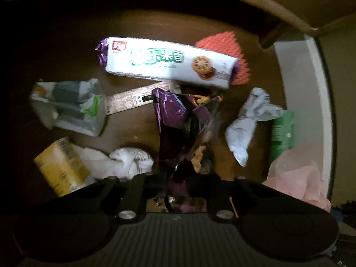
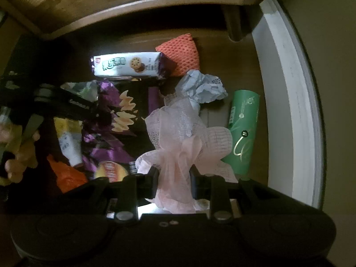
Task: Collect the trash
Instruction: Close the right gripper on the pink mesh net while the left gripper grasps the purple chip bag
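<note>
Dim brown wooden floor [image 1: 133, 22] beside a white baseboard [image 2: 289, 89] and wooden furniture carries scattered trash. Left claw [image 1: 178, 191] is pinched on a crinkled purple foil snack bag [image 1: 178, 115]; right claw [image 2: 173, 184] is clamped on a pink mesh foam net [image 2: 184, 138]. Risk: slippery foil or soft net may slide out when lifted, or the bag may drag the white cookie packet [image 1: 169, 62] lying against it.

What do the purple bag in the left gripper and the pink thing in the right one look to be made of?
Purple bag: thin glossy plastic or foil film, judging by its sharp creases and bright glints. Pink thing: soft matte foam netting, probably a fruit sleeve; a fine mesh pattern shows and it bunches limply between the pads.
</note>
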`<state>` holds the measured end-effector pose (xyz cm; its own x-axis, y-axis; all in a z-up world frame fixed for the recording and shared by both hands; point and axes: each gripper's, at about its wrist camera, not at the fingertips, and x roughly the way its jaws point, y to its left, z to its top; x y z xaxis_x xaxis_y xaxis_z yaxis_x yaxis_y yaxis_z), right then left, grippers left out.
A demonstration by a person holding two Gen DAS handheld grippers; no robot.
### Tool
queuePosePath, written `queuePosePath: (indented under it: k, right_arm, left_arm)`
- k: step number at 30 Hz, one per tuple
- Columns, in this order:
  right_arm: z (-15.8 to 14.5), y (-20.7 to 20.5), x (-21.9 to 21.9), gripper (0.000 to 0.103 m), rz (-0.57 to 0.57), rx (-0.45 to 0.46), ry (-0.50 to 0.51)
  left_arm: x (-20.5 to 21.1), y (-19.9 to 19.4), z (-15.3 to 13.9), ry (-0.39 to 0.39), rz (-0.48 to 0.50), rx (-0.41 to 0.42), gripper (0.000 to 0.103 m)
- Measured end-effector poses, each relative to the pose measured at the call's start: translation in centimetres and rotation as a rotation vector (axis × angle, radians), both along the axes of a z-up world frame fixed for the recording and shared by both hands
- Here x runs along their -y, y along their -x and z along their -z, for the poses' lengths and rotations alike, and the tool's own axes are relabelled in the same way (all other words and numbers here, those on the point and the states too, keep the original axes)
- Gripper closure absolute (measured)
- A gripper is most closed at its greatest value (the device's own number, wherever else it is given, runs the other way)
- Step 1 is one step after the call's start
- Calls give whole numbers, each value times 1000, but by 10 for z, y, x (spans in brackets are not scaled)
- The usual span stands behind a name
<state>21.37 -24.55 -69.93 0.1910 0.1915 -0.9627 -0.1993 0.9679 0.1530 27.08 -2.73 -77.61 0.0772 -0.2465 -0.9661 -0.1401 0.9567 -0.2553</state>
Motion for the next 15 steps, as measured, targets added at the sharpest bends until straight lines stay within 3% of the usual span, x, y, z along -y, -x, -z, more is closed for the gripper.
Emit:
queuePosePath:
  k: [7,12,15]
  right_arm:
    - [-51,10,1,76,7,19,-10]
    - [-76,13,0,76,-27,51,-13]
    - [-71,12,2,76,-24,54,-14]
  left_arm:
    - [5,17,-59,-57,4,16,101]
    - [-5,21,-50,-45,-16,-12,100]
    - [-17,19,-33,16,-74,-36,95]
